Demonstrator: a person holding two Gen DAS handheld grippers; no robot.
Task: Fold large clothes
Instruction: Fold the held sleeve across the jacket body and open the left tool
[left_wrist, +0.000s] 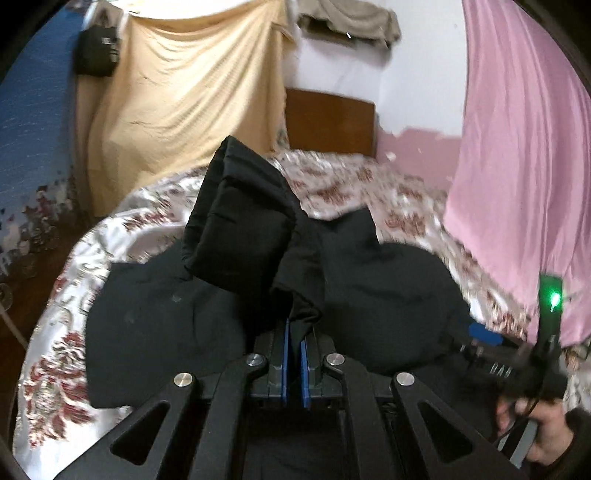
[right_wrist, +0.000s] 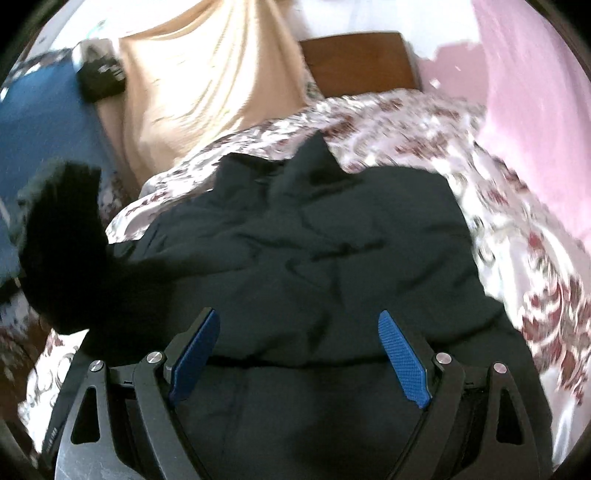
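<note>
Left wrist view, from left to right: a blue cloth (left_wrist: 33, 122) hangs at the far left, then a black cap (left_wrist: 96, 51) against a beige sheet (left_wrist: 184, 92). Ahead of these lies a bed under a floral bedspread (left_wrist: 55, 332), with a brown headboard (left_wrist: 328, 122) behind it. A black padded jacket (left_wrist: 155, 325) is spread on the bedspread. The left gripper (left_wrist: 294, 336) has its blue fingers (left_wrist: 284, 362) together, clamped on a fold of the jacket; the pinched part, a sleeve (left_wrist: 240, 221), stands lifted above the rest. At the right edge, a pink curtain (left_wrist: 524, 147) hangs, and a hand (left_wrist: 543, 432) holds the right gripper (left_wrist: 484, 334), seen from the side with a green light on it.

Right wrist view, from left to right: the lifted sleeve (right_wrist: 62, 240) appears as a dark blurred mass at the left. The right gripper (right_wrist: 299, 325) has its fingers (right_wrist: 402, 354) wide apart, with the jacket (right_wrist: 314, 240) lying below and between them; the pads press on nothing. The bedspread (right_wrist: 517, 258) fills the right side.
</note>
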